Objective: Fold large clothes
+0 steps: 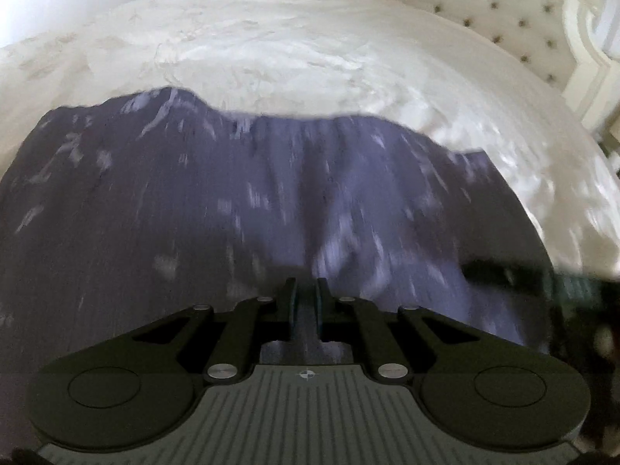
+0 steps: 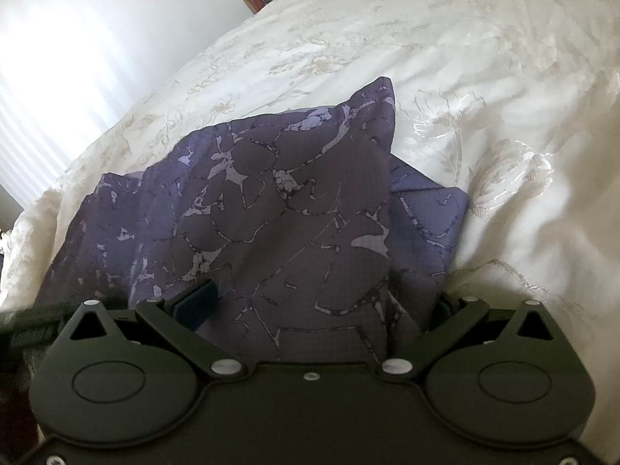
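Left gripper point(image 1: 306, 290) is pinched shut on the purple garment point(image 1: 271, 193) lying on the white bedspread point(image 1: 310, 50), so keep that fold taut and level while the wide-open right gripper point(image 2: 310, 302), cloth draped between its jaws, holds nothing.

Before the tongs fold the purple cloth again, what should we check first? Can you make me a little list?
1. Left tongs shut with a bit of purple cloth between the pads: ok.
2. Right tongs gripping the cloth: not ok, the jaws stand wide open with cloth bunched between them.
3. Cloth lying flat: not ok, one corner sticks up in the right view.
4. Cloth lies on the white bedspread, with room beyond it: ok.
5. Left tongs' grip firm: cannot tell, that picture is blurred.
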Demonstrator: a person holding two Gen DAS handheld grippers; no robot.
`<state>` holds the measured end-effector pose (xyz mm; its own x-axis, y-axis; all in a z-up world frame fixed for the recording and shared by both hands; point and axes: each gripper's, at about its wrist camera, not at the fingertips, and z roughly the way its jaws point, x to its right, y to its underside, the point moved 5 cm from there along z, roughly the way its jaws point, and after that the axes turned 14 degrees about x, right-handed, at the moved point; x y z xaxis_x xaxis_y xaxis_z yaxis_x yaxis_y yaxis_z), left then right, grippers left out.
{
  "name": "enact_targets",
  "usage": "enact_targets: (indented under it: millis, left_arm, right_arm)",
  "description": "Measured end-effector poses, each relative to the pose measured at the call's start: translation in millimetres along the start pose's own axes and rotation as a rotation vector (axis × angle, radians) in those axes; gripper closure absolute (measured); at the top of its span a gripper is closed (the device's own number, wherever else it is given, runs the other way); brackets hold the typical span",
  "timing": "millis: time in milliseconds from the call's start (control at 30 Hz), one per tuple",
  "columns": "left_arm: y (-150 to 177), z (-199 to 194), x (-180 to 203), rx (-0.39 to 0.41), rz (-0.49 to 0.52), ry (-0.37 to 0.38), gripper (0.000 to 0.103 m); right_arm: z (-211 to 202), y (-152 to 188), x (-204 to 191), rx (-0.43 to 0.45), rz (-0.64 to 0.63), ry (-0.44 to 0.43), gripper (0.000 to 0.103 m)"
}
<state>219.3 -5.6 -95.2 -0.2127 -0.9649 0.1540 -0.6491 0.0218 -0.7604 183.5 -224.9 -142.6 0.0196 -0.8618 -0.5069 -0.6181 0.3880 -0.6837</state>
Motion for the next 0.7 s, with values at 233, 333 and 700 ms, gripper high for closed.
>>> enact_targets:
  millis: [233, 333, 700]
  left_arm:
    - [-20, 41, 6, 0.009, 0.062, -0.049, 0.097]
    - [-17, 38, 9, 0.024, 0.091, -0.058, 0.097]
    - [-4, -28, 7, 0.080, 0.105, -0.011, 0.097]
  right_arm:
    - [-3, -4, 6, -0.011, 0.066, -0.028, 0.000]
    - [-9, -6, 12, -0.034, 0.158, -0.078, 0.000]
    - [-36, -13, 10, -0.103, 0.300, -0.160, 0.070]
